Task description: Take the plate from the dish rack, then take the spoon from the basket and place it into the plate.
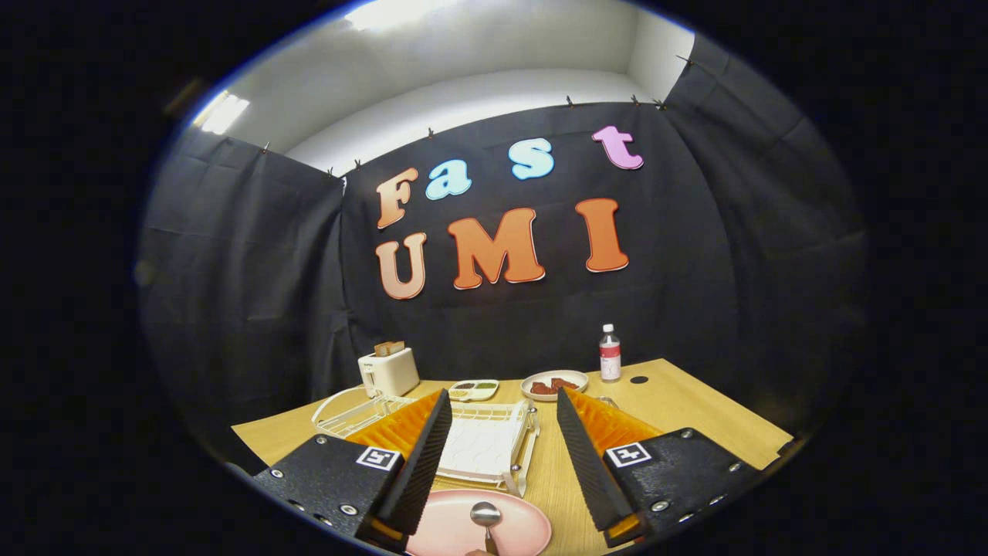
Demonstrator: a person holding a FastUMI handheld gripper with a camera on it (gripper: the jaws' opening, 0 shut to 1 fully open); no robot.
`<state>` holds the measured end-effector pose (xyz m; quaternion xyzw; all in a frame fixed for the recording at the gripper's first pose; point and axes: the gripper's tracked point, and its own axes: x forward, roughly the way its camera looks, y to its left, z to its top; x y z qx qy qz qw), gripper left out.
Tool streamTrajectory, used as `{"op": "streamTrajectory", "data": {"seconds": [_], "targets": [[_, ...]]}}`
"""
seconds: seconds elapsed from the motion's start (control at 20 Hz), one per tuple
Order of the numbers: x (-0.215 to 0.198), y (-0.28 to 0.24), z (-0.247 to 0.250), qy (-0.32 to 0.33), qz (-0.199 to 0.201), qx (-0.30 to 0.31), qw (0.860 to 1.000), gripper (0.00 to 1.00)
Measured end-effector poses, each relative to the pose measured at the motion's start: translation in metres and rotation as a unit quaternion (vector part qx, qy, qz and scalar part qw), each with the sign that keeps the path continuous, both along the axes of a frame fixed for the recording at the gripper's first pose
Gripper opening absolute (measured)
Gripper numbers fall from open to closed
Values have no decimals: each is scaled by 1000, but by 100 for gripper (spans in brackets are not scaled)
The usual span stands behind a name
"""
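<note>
The claw [500, 471] gapes wide, gripping nothing. Between its fingers, at the worktop's [679, 409] near edge, sits the pink plate [448, 529] with the spoon [486, 516] lying in it; the white dish rack [482, 448] stands just beyond

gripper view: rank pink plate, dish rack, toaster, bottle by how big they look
1. dish rack
2. pink plate, close to the camera, so it may be inflated
3. toaster
4. bottle
The tool is open, holding nothing; the spoon lies on the plate.
</note>
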<state>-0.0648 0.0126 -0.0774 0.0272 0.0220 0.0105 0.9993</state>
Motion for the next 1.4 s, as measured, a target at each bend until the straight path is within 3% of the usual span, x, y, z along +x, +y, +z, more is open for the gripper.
{"op": "streamTrajectory", "data": {"seconds": [0.5,1.0,1.4], "targets": [[-24,9,52,-56,-17,-36,998,91],[-24,2,54,-58,-29,-26,998,93],[-21,10,66,-68,-34,-52,996,95]]}}
